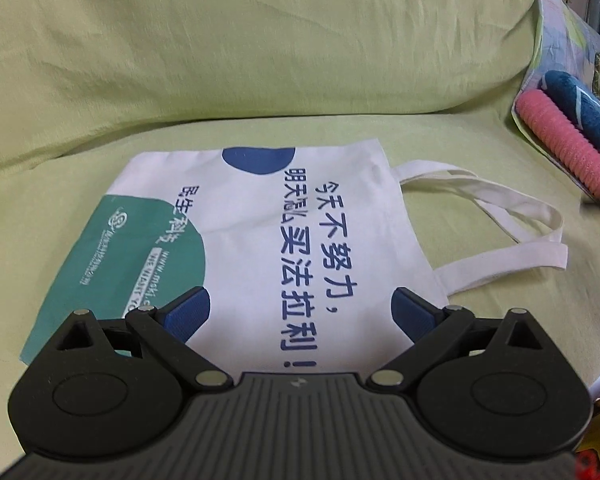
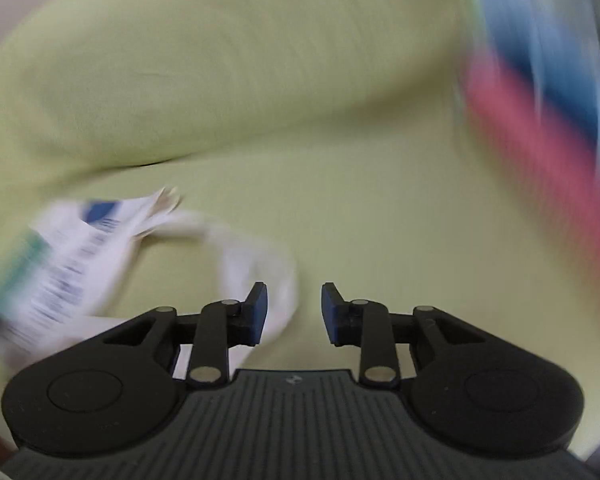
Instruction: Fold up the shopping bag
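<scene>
Lying flat on a green-covered sofa seat (image 1: 440,152), the shopping bag (image 1: 260,240) presents its printed face upward, with blue lettering, a blue half-disc at its far edge and a green patch toward its left end. Its two cloth handles (image 1: 500,216) trail loosely off the right-hand edge onto the bare cover, well clear of the body of the bag. This spread-out arrangement probably serves the fold: a flat panel gives clean edges to lift, and handles laid to one side can be tucked in first.

The left tongs (image 1: 300,312) hover over the near portion of the bag, their blue pads (image 1: 188,312) spread wide with nothing between them but the printed cloth below; they grip nothing. Angled downward over the near edge, they appear placed to pin or pick up that side.

The right wrist view is heavily smeared. The right tongs (image 2: 294,308) stand partly apart, and their pads (image 2: 260,304) press on nothing. One handle loop (image 2: 260,256) lies just beyond and to the left of the left pad, behind it rather than between the pair; whether it touches the pad cannot be told through the blur. The position suggests the handles are the step in hand.

A green back cushion (image 1: 220,40) rises behind the bag, and a pink ribbed roll (image 1: 568,152) with blue patterned fabric (image 1: 580,100) rests at the right end, apart from the work.
</scene>
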A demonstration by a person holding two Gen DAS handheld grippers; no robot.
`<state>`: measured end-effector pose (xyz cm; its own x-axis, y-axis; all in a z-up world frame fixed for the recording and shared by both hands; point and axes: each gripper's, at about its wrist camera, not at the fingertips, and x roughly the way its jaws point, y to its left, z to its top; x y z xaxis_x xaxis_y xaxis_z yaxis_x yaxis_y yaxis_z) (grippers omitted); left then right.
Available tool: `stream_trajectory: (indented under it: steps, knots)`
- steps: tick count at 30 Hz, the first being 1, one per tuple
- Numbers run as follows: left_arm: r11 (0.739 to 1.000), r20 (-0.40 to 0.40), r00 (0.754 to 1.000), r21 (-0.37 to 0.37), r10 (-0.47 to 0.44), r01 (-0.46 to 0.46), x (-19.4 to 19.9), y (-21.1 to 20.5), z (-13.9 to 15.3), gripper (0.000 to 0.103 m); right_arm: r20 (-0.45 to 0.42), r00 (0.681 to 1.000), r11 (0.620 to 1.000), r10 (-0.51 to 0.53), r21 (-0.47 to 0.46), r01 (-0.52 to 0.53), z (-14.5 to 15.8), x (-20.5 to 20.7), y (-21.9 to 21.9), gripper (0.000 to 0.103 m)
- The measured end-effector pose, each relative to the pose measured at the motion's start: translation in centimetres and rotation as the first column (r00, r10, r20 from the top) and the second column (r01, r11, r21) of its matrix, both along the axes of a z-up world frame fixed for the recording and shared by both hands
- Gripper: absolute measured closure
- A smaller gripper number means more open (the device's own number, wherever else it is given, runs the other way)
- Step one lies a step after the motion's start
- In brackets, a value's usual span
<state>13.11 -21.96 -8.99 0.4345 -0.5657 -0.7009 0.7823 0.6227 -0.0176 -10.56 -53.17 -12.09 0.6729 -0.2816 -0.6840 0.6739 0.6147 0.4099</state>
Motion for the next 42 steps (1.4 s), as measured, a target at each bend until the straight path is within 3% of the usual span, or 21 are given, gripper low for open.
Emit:
stream_trajectory:
  steps: [1, 3, 7, 12, 15, 16, 17, 19, 22, 24, 27, 29, 32, 35, 38, 40, 42]
  knots:
    - [1.0, 0.0, 1.0, 0.005, 0.0, 0.0, 0.0, 0.0, 0.0, 0.004, 0.04, 0.998, 0.989, -0.047, 0.146, 0.04, -1.8, -0.4, -0.3, 0.076]
    - [1.0, 0.007, 1.0, 0.015, 0.001, -0.001, 0.1, 0.0, 0.1, 0.004, 0.116, 0.981, 0.925, -0.154, 0.365, 0.102, -4.5, -1.3, -0.7, 0.076]
    - [1.0, 0.01, 1.0, 0.004, 0.018, -0.018, 0.1, 0.6, 0.5, 0.004, 0.172, 0.929, 0.778, -0.327, 0.608, 0.161, -8.2, -1.7, -0.2, 0.075]
    - [0.999, 0.007, 0.999, 0.001, 0.034, -0.034, -0.3, 1.5, 0.7, 0.004, 0.193, 0.905, 0.75, -0.379, 0.636, 0.179, -8.2, 0.3, 0.8, 0.071]
    - [0.999, 0.01, 0.999, 0.008, 0.041, -0.041, -0.5, 2.2, 0.7, 0.004, 0.215, 0.881, 0.731, -0.421, 0.656, 0.189, -8.2, 0.1, 1.6, 0.058]
    - [0.999, 0.009, 0.999, 0.01, 0.044, -0.044, -0.5, 2.3, 0.7, 0.004, 0.212, 0.875, 0.717, -0.435, 0.669, 0.194, -8.4, -0.1, 1.8, 0.058]
    - [0.999, 0.007, 0.999, 0.011, 0.048, -0.048, -0.5, 2.4, 0.8, 0.004, 0.205, 0.882, 0.728, -0.425, 0.656, 0.198, -8.3, 0.3, 2.1, 0.059]
    - [0.998, 0.005, 0.998, 0.014, 0.056, -0.056, -0.5, 2.5, 0.8, 0.004, 0.18, 0.92, 0.808, -0.348, 0.556, 0.197, -7.1, 1.3, 2.9, 0.076]
    - [0.999, 0.016, 0.998, 0.011, 0.052, -0.053, -0.8, 2.7, 1.2, 0.004, 0.124, 0.967, 0.928, -0.22, 0.334, 0.169, -5.0, 3.5, 5.0, 0.086]
    - [0.999, 0.026, 0.998, 0.014, 0.051, -0.052, -1.0, 2.8, 1.4, 0.004, 0.087, 0.982, 0.967, -0.17, 0.206, 0.149, -3.7, 4.3, 6.3, 0.088]
    - [0.998, 0.033, 0.998, 0.017, 0.054, -0.055, -1.1, 2.9, 1.6, 0.004, 0.018, 0.994, 0.994, -0.11, 0.008, 0.11, -2.1, 5.2, 8.0, 0.091]
    - [0.998, 0.034, 0.998, 0.015, 0.055, -0.055, -1.2, 2.9, 1.7, 0.004, -0.033, 0.996, 0.987, -0.085, -0.143, 0.079, -0.8, 5.7, 8.9, 0.092]
    - [0.999, 0.037, 0.998, 0.012, 0.049, -0.05, -1.5, 2.8, 1.9, 0.004, -0.095, 0.993, 0.94, -0.076, -0.338, 0.04, 1.2, 6.2, 9.7, 0.092]
    - [0.999, 0.045, 0.998, 0.01, 0.034, -0.034, -1.9, 2.6, 2.1, 0.004, -0.144, 0.985, 0.867, -0.098, -0.498, 0.013, 3.1, 6.5, 9.5, 0.092]
    - [1.0, 0.06, 0.998, 0.019, 0.015, -0.017, -2.4, 2.2, 2.1, 0.004, -0.26, 0.95, 0.772, -0.171, -0.635, -0.035, 4.2, 5.8, 8.0, 0.088]
    - [0.999, 0.07, 0.998, 0.033, 0.007, -0.009, -2.8, 2.0, 1.8, 0.004, -0.386, 0.891, 0.746, -0.24, -0.66, -0.085, 3.0, 5.7, 6.8, 0.048]
    - [0.998, 0.082, 0.997, 0.058, -0.004, 0.0, -3.3, 2.2, 1.3, 0.004, -0.431, 0.851, 0.732, -0.299, -0.676, -0.085, 2.6, 4.4, 6.7, 0.047]
